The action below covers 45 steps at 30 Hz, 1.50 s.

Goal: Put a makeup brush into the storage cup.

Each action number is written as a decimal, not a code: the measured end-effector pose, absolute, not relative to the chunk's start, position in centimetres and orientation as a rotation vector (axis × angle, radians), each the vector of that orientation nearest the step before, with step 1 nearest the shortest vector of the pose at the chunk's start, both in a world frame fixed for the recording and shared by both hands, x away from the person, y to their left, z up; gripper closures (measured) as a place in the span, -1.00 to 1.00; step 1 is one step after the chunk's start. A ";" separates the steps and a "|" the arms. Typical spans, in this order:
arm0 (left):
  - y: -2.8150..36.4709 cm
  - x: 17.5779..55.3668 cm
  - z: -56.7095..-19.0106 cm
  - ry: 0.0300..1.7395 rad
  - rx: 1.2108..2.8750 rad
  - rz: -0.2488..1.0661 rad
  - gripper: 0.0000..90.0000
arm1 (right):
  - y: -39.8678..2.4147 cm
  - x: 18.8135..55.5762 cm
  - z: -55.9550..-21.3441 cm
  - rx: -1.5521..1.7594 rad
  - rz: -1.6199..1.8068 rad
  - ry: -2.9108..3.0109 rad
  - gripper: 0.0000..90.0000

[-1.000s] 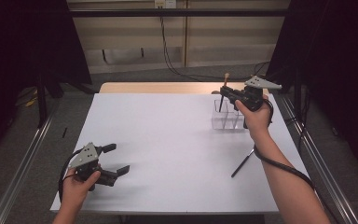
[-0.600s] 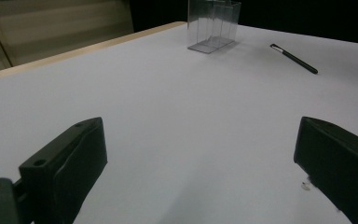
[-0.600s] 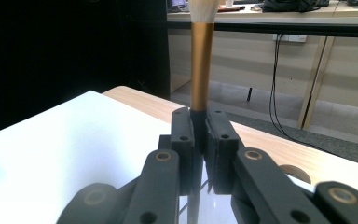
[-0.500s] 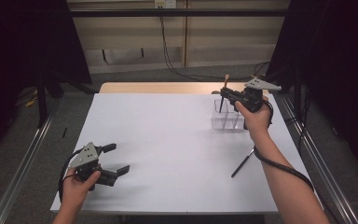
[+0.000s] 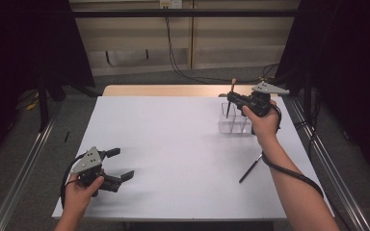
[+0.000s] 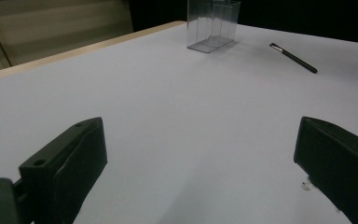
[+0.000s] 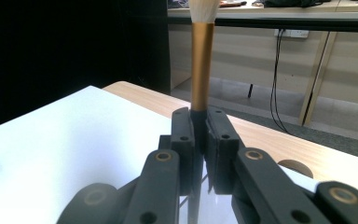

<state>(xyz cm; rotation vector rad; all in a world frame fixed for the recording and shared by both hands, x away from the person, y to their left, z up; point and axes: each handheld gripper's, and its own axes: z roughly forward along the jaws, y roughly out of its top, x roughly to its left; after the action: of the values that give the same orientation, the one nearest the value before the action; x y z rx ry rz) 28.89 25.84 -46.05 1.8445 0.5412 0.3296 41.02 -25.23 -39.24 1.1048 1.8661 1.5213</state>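
Holding: brush [image 7: 201, 51] upright, clamped in right gripper [image 5: 232, 99], over clear box [image 5: 235, 119].
Box contents: unclear.
Nearby: black pen [image 5: 250, 168] lying on table [image 5: 173, 134].
Left gripper [image 5: 120, 164]: jaws apart, empty.

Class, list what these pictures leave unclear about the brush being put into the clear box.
- Gold-ferruled makeup brush: bristle tip cut off by the right gripper view's top edge.
- Its lower end: hidden behind the right gripper.
- Clear plastic box: dividers too small in the high view.
- Black pencil: tip too small there.
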 end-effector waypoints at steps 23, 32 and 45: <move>25.8 28.9 -46.0 0.542 1.844 0.329 -0.94 | -25.1 40.9 -39.7 1.105 1.522 1.884 0.85; 25.9 28.9 -46.0 0.545 1.848 0.335 -0.94 | -25.1 40.8 -39.8 1.120 1.549 1.864 0.18; 25.8 28.9 -46.0 0.548 1.845 0.333 -0.94 | -25.5 39.8 -39.7 1.095 1.571 1.873 -0.59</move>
<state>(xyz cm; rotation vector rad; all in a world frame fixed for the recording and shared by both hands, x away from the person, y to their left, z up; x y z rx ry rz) 28.91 25.81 -46.01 1.8454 0.5476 0.3333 39.78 -25.50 -39.72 1.0954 1.8731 1.5712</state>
